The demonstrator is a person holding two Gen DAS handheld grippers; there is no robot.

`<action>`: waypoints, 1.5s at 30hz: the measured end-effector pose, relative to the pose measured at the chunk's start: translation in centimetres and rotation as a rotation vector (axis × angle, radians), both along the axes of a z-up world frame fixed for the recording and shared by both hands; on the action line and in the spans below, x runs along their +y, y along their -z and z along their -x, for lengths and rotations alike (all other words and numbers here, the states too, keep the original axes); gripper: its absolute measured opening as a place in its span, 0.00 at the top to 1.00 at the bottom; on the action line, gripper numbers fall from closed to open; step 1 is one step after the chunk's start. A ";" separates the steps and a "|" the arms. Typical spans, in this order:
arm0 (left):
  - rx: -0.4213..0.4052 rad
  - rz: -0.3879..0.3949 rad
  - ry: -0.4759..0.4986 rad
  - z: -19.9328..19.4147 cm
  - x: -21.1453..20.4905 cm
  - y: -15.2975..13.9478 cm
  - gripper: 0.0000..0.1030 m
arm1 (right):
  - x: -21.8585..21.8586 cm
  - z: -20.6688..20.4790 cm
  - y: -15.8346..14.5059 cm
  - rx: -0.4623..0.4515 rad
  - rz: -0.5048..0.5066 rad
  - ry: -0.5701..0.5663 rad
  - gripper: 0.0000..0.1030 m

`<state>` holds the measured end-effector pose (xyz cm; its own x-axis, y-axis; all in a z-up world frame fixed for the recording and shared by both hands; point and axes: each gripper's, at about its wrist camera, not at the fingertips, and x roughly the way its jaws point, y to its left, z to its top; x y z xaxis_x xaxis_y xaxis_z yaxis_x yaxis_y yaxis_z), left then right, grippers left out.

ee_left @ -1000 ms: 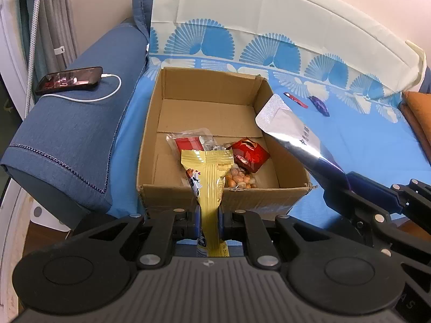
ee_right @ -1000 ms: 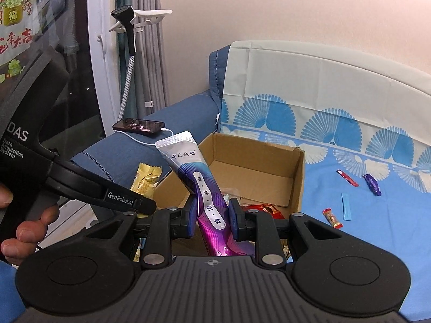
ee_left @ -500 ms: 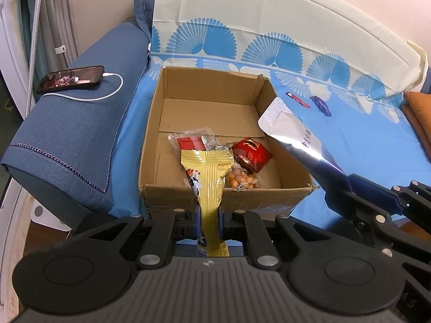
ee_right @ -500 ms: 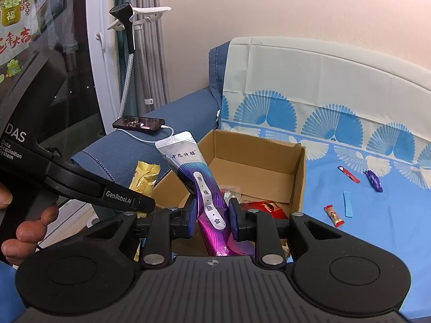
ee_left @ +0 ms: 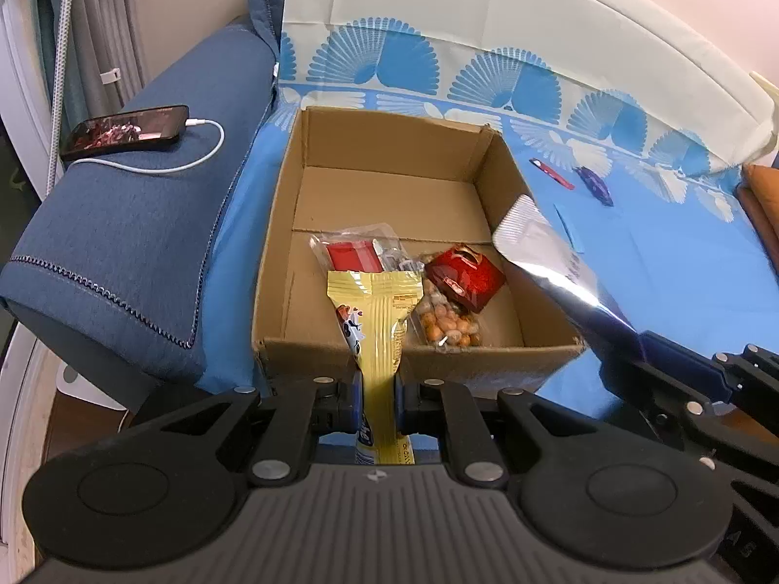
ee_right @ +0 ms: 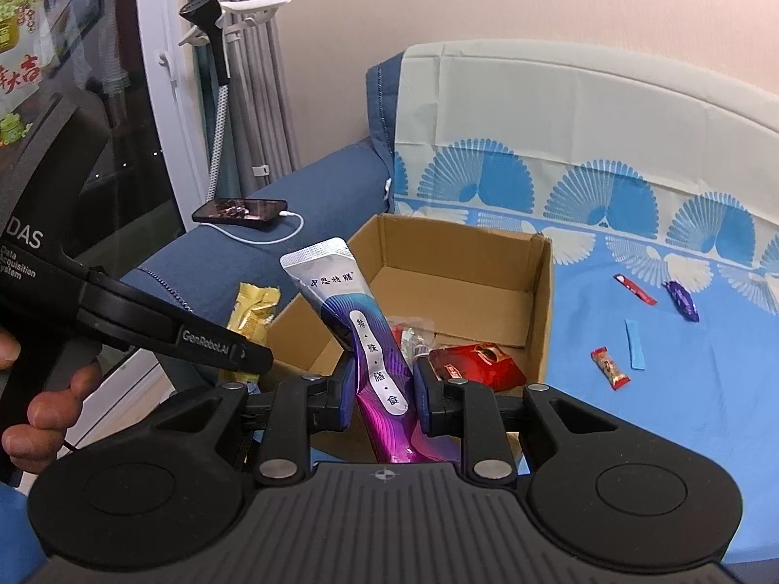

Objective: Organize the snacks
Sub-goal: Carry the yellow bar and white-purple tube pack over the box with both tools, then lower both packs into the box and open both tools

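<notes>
Left wrist view: the open brown cardboard box (ee_left: pixel 389 224) looms slightly nearer than before; the left gripper (ee_left: pixel 379 401), level at its near wall, stays clamped on the yellow foil snack packet (ee_left: pixel 377 321).

Right wrist view: barely changed; the right gripper (ee_right: pixel 380 392), beside the box, pinches the purple-and-silver pouch (ee_right: pixel 360 326) upright.

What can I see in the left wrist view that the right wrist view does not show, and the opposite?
Only the left wrist view shows the peanut bag in the cardboard box and the orange cushion. Only the right wrist view shows the phone holder, the person's fingers and a small red candy. Both show the phone, the yellow packet in the left tongs and the purple pouch in the right tongs.
</notes>
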<state>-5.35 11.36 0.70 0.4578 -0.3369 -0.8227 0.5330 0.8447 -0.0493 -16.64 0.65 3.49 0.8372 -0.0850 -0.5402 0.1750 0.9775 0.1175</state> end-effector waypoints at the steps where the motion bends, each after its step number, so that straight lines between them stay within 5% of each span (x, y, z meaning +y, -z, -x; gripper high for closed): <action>1: -0.002 0.000 -0.001 -0.3 -0.1 0.0 0.87 | -0.3 -0.2 0.0 0.001 -0.002 0.007 0.74; 20: 0.013 0.046 -0.026 -8.3 -4.4 -0.5 0.87 | -6.5 -6.7 0.9 0.019 -0.058 0.115 0.74; 44: 0.118 -0.062 -0.046 -16.5 -9.2 7.3 0.87 | -10.1 -14.9 7.0 0.146 -0.143 0.128 0.74; 45: 0.122 -0.066 -0.032 -16.6 -9.4 7.6 0.76 | -10.3 -15.1 7.2 0.150 -0.147 0.131 0.73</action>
